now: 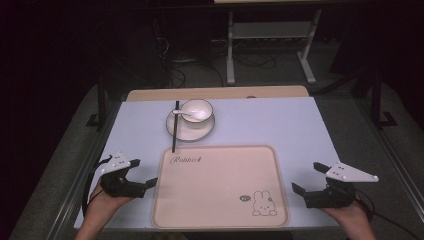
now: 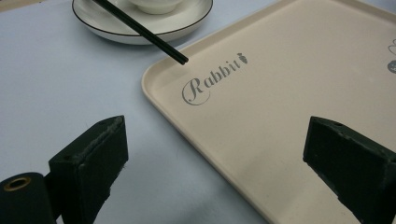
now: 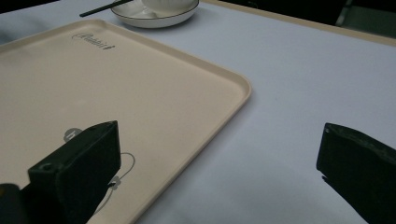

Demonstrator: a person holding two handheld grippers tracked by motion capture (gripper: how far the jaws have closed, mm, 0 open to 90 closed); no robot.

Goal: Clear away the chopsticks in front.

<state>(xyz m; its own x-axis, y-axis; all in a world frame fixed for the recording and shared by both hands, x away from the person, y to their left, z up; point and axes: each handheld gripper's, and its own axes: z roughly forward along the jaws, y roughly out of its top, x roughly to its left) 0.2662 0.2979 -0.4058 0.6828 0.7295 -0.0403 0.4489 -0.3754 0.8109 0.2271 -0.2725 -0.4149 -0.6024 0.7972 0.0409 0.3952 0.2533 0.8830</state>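
While both tools are held low at the bottom corners of the high view, a beige tray (image 1: 220,187) printed with "Rabbit" lettering and a small rabbit drawing is seen lying flat on the pale counter (image 1: 280,125), in the lower middle of the frame. The left tool (image 1: 141,175) is held at the lower left, just beside the tray's left edge, its jaws spread wide with nothing between them; in the left gripper view the tray's near corner is framed between the two black jaws, one over the bare counter and the other over the tray. The right tool (image 1: 306,179) is held at the lower right, just off the tray's right edge, its jaws likewise spread apart and empty; in the right gripper view one jaw is seen above the rabbit drawing and the other over the counter. Above the tray, at the middle of the frame, a white bowl (image 1: 196,110) with a white spoon (image 1: 184,115) resting in it is set on a dark-rimmed plate (image 1: 192,131). A black chopstick (image 1: 175,127) is laid across the plate's left side, its near tip reaching the tray's upper left corner.
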